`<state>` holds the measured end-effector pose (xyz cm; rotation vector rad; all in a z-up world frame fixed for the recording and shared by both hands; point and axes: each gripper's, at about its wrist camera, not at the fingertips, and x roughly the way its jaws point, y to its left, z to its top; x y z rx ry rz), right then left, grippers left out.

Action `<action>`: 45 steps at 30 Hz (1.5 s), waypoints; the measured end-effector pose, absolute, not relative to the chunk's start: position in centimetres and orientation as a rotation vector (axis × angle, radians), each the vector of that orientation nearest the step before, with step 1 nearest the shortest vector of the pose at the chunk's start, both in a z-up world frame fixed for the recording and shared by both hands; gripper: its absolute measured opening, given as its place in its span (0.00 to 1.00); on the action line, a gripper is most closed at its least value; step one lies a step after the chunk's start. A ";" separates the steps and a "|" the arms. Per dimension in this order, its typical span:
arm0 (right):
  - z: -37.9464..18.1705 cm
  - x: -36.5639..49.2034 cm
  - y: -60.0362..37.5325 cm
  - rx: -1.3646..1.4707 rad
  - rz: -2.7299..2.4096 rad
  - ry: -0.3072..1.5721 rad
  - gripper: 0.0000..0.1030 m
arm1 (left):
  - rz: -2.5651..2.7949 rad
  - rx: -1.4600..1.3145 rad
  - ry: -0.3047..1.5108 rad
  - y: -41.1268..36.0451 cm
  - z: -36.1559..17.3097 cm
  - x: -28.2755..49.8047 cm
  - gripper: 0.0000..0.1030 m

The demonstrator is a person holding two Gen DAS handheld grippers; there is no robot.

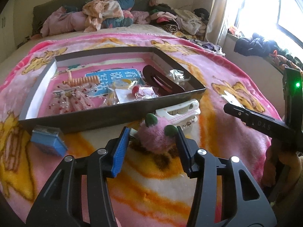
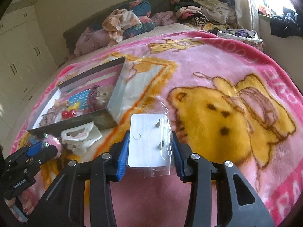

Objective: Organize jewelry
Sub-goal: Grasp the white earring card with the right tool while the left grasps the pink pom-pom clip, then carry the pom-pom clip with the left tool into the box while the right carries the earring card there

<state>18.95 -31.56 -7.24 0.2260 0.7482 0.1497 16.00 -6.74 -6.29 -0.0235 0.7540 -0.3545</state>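
Observation:
My left gripper is shut on a pink fuzzy hair clip with green beads, just in front of the dark open box that holds several hair pieces and packets. My right gripper is shut on a white earring card in a clear bag, to the right of the box. A white claw clip lies on the blanket between the pink clip and the box. The left gripper also shows in the right wrist view, and the right gripper's finger in the left wrist view.
A blue pad lies on the blanket left of the left gripper. The pink bear blanket covers the bed. Piled clothes lie at the headboard, and a window is at the right.

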 end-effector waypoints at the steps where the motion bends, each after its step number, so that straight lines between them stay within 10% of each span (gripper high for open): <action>1: -7.1 18.8 -31.4 0.229 0.156 0.749 0.38 | -0.354 -0.025 0.750 -6.5 -6.1 15.9 0.39; 45: -1.4 23.0 -18.3 0.094 0.389 0.689 0.38 | -0.131 -0.132 0.628 4.4 -1.6 19.7 0.39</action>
